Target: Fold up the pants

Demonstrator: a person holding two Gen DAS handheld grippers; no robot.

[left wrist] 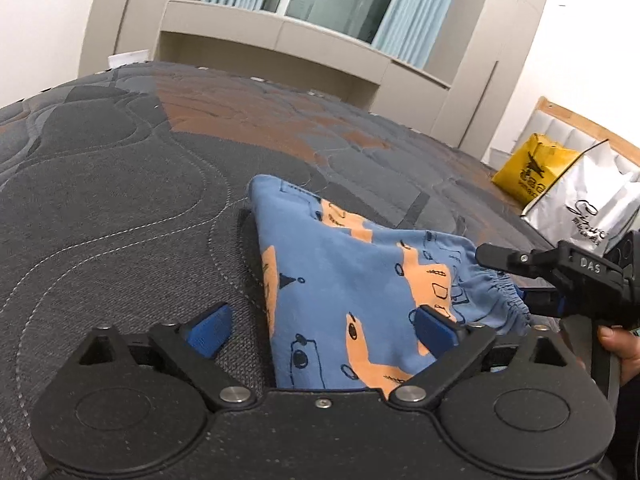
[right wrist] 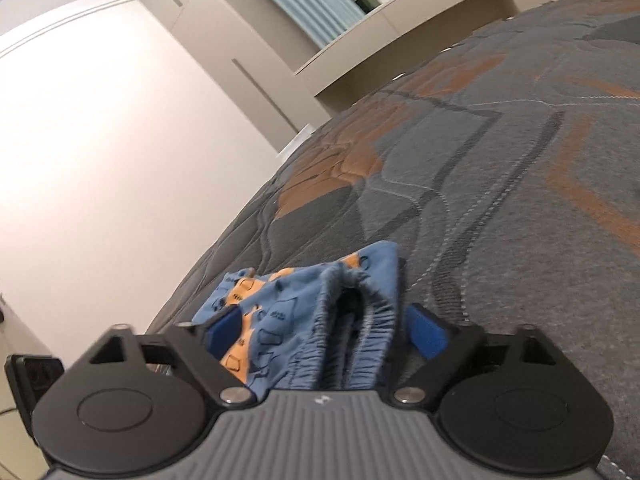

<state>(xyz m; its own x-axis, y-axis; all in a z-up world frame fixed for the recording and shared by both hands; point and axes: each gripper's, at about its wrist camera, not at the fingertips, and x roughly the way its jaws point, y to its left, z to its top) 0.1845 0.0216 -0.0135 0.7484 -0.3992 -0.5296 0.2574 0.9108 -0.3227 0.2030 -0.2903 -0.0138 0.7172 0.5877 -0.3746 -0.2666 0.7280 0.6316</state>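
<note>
two grippers are standing spread wide over one pair of blue and orange pants [left wrist: 360,288] lying on a grey and brown quilted mattress [left wrist: 120,200]. the left gripper [left wrist: 326,330] is hovering at the near edge of the pants; its left pad is sitting over bare mattress and its right pad over the printed cloth, neither one pinching anything. the right gripper [right wrist: 324,330] is straddling the gathered elastic waistband [right wrist: 352,320], which is bunching up between its blue pads; whether the pads are touching the fabric i cannot tell, but they are not clamping it. in the left wrist view the right gripper is reaching in from the right, level with the waistband end, with a person's hand [left wrist: 616,348] gripping its handle. wide open mattress is stretching away to the left and far side of the pants. a yellow bag [left wrist: 532,168] and a silver bag [left wrist: 588,212] are resting far right, well apart from the pants.
</note>
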